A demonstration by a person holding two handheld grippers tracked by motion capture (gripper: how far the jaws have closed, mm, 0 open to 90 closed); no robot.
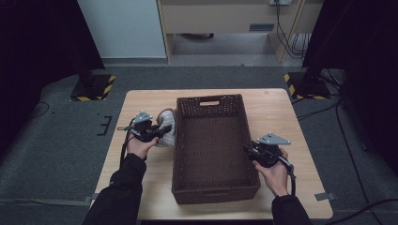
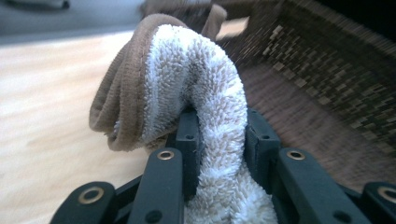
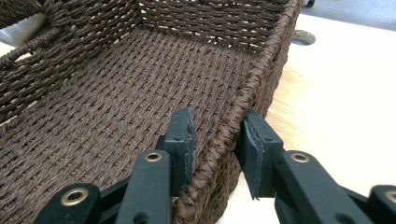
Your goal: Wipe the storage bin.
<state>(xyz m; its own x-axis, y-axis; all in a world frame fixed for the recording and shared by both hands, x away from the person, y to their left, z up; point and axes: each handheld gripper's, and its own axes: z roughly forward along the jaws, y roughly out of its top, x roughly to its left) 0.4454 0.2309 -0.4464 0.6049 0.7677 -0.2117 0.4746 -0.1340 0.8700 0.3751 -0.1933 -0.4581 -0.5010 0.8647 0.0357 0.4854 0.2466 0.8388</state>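
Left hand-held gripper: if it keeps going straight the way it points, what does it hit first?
Probably the wicker basket. The left hand-held gripper, shut on the towel, points toward the basket's left wall, which sits just beyond the towel. Depth is unclear, so it may pass over the rim.

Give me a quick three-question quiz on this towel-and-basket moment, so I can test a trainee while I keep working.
1. True or false: the left gripper is shut on the towel.
2. Which part of the basket sits between the jaws of the right gripper?
A. the handle cutout at the far end
B. the rim of a long side wall
C. the floor
3. In the high view, where is the towel in relation to the basket?

Key
1. True: the white terry fold is pinched between its jaws.
2. B
3. Outside it, by the left wall near the far end, above the table.
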